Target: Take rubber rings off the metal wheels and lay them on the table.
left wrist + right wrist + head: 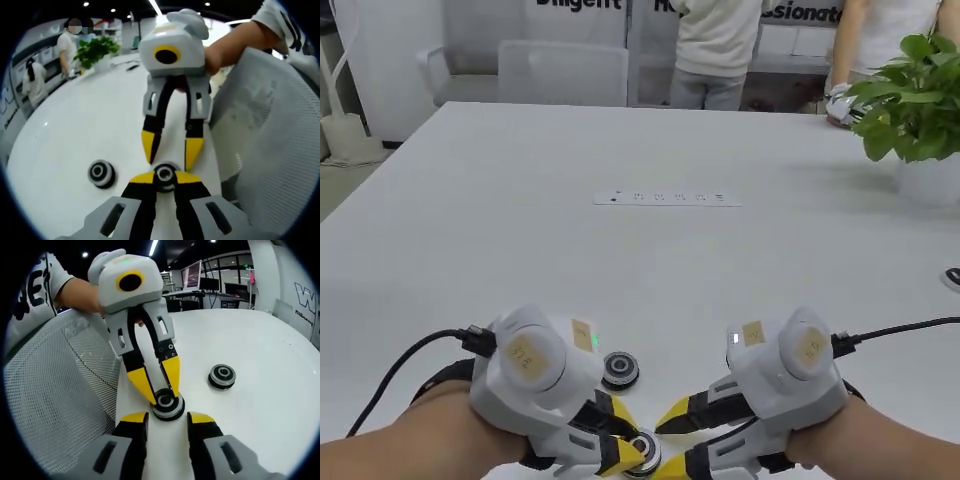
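We hold the left gripper (165,179) with its jaws pinching a wheel (165,174), one yellow tip pressed to each side of it. The wheel sits flat on the white table (620,150), close to the near edge and right between our two hands. It has a dark ring (170,415) around its rim and a metal hub in the middle. Our right gripper (166,419) faces the left one from the opposite side. Its jaws are spread, with the tips to either side of the wheel and just short of it, and we see no contact there. A second wheel (620,368) lies flat on the table a little farther out, near the first but apart from it, on the left gripper's side. It too has a dark outer band. Farther across the table a white power strip (665,198) lies flat, and a leafy plant (910,100) in a white pot stands at the far right. Beside the table edge, both gripper views catch a grey mesh chair back (265,140). People stand beyond the far end of the table.
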The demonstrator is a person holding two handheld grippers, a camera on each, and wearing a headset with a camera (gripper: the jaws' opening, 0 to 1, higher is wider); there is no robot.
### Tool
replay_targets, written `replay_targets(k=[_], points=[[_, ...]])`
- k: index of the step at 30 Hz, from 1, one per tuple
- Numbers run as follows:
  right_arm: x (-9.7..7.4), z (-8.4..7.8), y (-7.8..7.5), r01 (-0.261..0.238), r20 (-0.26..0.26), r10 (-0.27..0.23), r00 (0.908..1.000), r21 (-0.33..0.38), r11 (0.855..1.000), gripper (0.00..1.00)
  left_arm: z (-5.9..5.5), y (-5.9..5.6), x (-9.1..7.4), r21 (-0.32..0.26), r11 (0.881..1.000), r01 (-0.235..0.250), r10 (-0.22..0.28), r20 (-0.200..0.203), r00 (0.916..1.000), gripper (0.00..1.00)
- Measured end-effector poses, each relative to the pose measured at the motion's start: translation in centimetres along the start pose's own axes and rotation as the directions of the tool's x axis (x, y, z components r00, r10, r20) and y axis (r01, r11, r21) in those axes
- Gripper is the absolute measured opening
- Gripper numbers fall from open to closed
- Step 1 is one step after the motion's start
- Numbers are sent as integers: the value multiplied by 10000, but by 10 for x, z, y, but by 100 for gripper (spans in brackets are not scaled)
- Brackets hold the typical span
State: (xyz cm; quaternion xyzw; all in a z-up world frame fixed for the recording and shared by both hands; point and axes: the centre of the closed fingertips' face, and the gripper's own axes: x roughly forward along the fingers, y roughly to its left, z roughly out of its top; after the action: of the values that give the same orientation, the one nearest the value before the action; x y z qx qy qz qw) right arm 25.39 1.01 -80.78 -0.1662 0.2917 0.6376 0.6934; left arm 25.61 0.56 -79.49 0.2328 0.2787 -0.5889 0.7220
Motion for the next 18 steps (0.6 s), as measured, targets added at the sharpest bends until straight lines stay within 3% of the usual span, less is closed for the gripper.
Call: replay_targets(k=[18], points=[[7,3,1,70,105,-68,9999,-174,9998,24,0,0,1,51,10000,-36,36,-13,10000,14]])
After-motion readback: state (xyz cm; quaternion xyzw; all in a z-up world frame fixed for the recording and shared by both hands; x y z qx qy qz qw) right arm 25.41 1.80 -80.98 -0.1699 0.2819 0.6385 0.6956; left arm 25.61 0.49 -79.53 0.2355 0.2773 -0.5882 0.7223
